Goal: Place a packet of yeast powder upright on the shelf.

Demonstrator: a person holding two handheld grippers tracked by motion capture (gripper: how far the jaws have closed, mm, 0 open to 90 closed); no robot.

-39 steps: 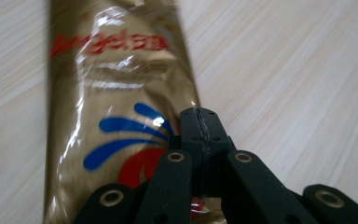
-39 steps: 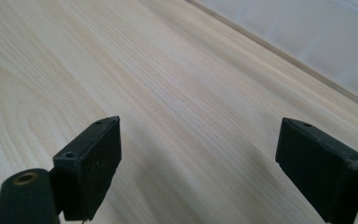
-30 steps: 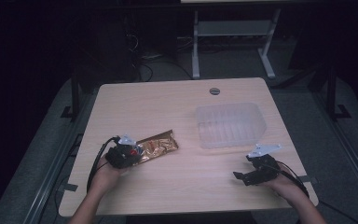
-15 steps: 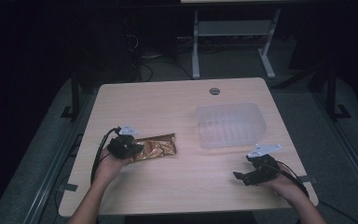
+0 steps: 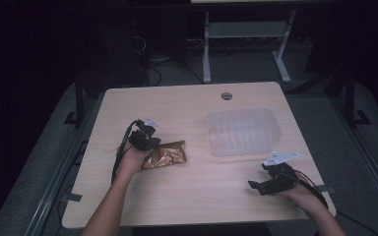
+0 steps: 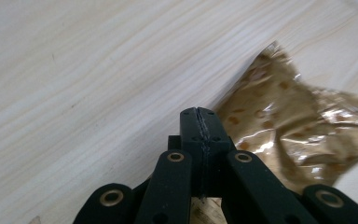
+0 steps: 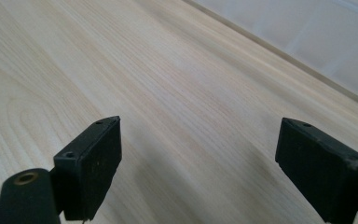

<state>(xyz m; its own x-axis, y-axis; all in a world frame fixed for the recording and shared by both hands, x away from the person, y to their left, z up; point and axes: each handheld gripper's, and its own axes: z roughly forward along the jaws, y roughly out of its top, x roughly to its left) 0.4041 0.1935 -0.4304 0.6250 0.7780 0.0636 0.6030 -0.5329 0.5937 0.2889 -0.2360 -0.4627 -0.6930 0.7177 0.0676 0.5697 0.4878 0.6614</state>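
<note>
Here the left hand-held gripper (image 5: 150, 142) sits over the left half of the bench (image 5: 187, 103), its jaws pressed tight together. In the left gripper view the two black jaws meet in one thin seam at the left hand-held gripper's tip (image 6: 199, 122), and the edge of a gold foil packet (image 6: 284, 126) runs in under them; whether the pads actually pinch the foil there cannot be told, since the jaws hide the contact. The packet is crinkled, shiny, brown-gold with small darker spots, and it spreads to the right of the jaws in that view. From the high view the gold foil packet (image 5: 167, 155) lies flat on the wood just right of the left hand (image 5: 130, 160), touching the gripper's front end. A black cable loops from the gripper down past the wrist. Well apart, at the right front of the bench, the right hand-held gripper (image 5: 263, 186) rests low in the right hand (image 5: 302, 194), jaws standing wide with bare wood between them; the right gripper view shows the right hand-held gripper (image 7: 198, 163) with nothing between its pads. Beyond it, towards the back right, lies a clear plastic tray (image 5: 243, 132), ribbed inside, its pale edge at the top right of the right gripper view.
</note>
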